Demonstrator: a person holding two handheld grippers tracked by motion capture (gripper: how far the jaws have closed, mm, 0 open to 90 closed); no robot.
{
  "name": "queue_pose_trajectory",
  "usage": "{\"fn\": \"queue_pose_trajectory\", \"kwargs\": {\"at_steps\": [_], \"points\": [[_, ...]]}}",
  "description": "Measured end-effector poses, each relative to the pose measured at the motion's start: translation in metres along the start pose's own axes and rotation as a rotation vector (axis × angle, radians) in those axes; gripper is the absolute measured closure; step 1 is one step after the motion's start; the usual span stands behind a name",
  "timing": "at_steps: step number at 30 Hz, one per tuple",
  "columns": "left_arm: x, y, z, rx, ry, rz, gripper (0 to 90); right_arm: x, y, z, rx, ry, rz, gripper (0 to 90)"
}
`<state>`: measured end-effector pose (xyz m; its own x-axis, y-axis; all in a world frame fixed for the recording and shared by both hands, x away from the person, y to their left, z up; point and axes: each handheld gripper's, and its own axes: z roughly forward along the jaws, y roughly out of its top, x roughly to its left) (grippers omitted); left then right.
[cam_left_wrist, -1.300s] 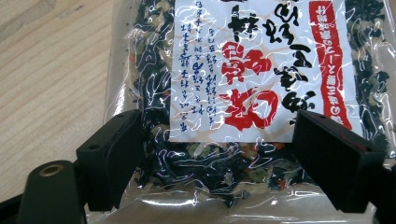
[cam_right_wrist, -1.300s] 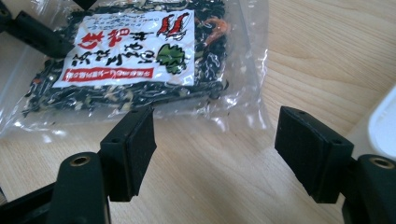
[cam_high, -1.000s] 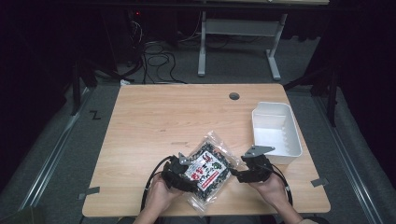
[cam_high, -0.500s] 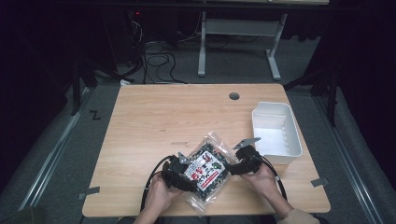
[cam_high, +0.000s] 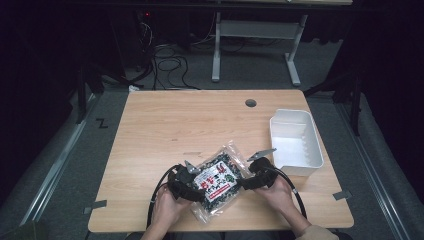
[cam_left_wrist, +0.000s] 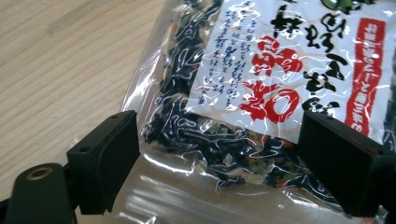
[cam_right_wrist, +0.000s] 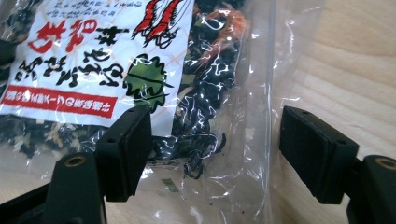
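A clear bag of dried seaweed mix (cam_high: 218, 181) lies flat on the counter (cam_high: 165, 125) near its front edge, between your two hands, with a white bin (cam_high: 295, 142) standing to the right and slightly farther off. Your left claw (cam_left_wrist: 219, 163) is spread wide, its jaws straddling the near left part of the bag over the filled section and the printed label (cam_left_wrist: 289, 60); your right claw (cam_right_wrist: 215, 154) is likewise spread, one jaw over the label corner, the other out past the clear side seam above bare wood. Neither claw grips anything yet. The risks from here lie in the film: it is slick and glossy, so closing on the empty margin alone could let it slide out, while closing hard on the filled part could crush the brittle contents. If the right claw catches the seam only, the bag may twist or sag when lifted. Pulling the two claws apart unevenly could strain or tear the seal.
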<state>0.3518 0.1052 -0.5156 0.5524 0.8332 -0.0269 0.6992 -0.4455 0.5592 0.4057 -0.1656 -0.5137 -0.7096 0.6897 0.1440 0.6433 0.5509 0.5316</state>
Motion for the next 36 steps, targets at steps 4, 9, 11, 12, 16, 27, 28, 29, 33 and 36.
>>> {"fn": "queue_pose_trajectory", "kwargs": {"at_steps": [4,9,11,12,16,27,28,29,33,36], "points": [[0.005,0.000,0.000,0.001,0.005,-0.023,13.8,0.000,0.000,0.003,0.008,0.035,0.023,27.6],[0.006,-0.001,0.000,0.000,-0.002,-0.027,14.5,0.001,0.000,0.002,0.011,0.055,0.034,35.3],[0.005,-0.001,0.000,-0.002,-0.001,-0.023,14.9,0.002,0.000,0.002,0.012,0.061,0.032,37.7],[0.005,-0.001,0.000,-0.003,-0.002,-0.022,14.9,0.002,0.000,0.002,0.014,0.064,0.034,38.4],[0.004,-0.001,0.000,-0.009,-0.004,-0.020,15.4,0.001,0.001,0.001,0.020,0.064,0.048,47.7],[0.003,-0.002,0.000,-0.022,-0.005,-0.012,16.2,0.001,0.001,-0.004,-0.004,-0.010,-0.002,74.6],[0.003,-0.002,0.000,-0.026,-0.006,-0.012,16.3,0.001,0.000,-0.005,-0.003,-0.017,-0.022,76.4],[0.003,-0.003,0.000,-0.035,-0.010,-0.010,17.1,0.002,0.000,-0.006,-0.011,-0.026,-0.024,78.6],[0.004,-0.003,0.000,-0.037,-0.018,-0.015,18.2,0.003,0.000,-0.009,-0.014,-0.043,-0.057,80.5],[0.005,-0.004,0.000,-0.038,-0.026,-0.021,19.2,0.003,0.001,-0.012,-0.033,-0.031,-0.054,81.7]]}}
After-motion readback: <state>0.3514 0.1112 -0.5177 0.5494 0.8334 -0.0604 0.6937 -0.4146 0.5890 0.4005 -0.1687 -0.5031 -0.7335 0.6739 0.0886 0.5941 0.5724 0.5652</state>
